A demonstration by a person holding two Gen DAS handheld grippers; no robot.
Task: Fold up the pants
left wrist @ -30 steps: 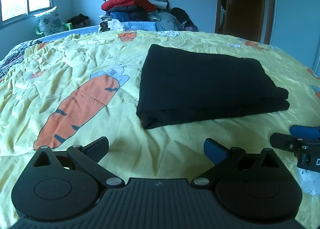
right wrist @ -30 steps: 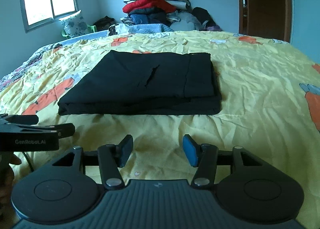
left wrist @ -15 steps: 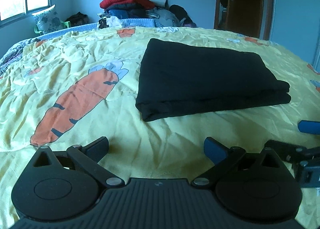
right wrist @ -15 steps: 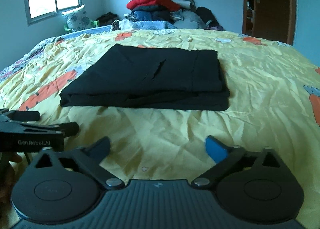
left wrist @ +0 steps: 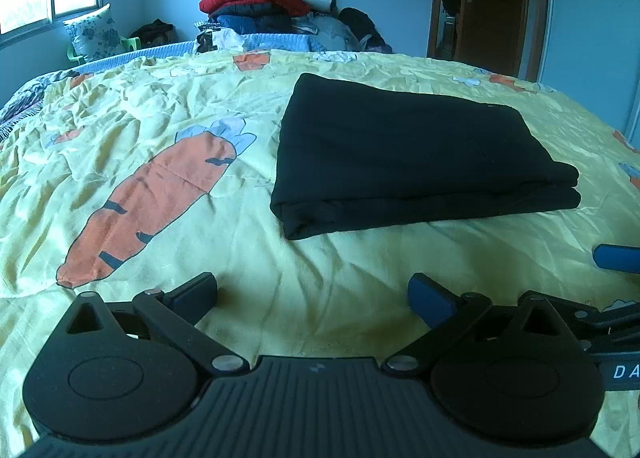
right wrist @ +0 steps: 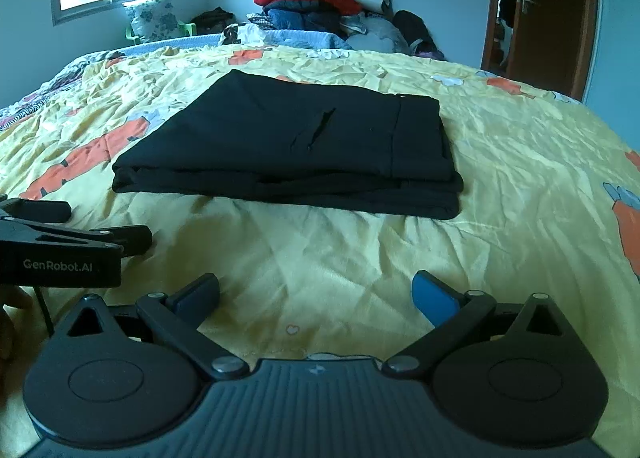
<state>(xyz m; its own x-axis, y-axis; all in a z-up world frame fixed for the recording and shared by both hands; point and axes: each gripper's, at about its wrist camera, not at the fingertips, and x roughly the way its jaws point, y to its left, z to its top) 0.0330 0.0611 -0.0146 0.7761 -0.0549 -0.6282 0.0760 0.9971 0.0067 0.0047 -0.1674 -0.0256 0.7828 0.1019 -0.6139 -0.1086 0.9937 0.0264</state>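
One full marking is legible. In the right wrist view, "GenRobot.AI" is printed in pale letters on the black side of the left hand-held gripper (right wrist: 132,236), at the left edge of the view, above the bed's near edge. In the left wrist view, the letters "DA" are read on the black body of the right hand-held gripper (left wrist: 616,258); the remainder is cut off by the frame's right edge. No other text, number or sign can be read.

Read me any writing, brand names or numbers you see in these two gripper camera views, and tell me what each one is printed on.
"GenRobot.AI": white lettering on the side of the black left gripper, seen in the right wrist view.
"DA": white letters, cut off by the frame edge, on the black body of the right gripper, in the left wrist view.
No other readable text; the folded black pants show none.
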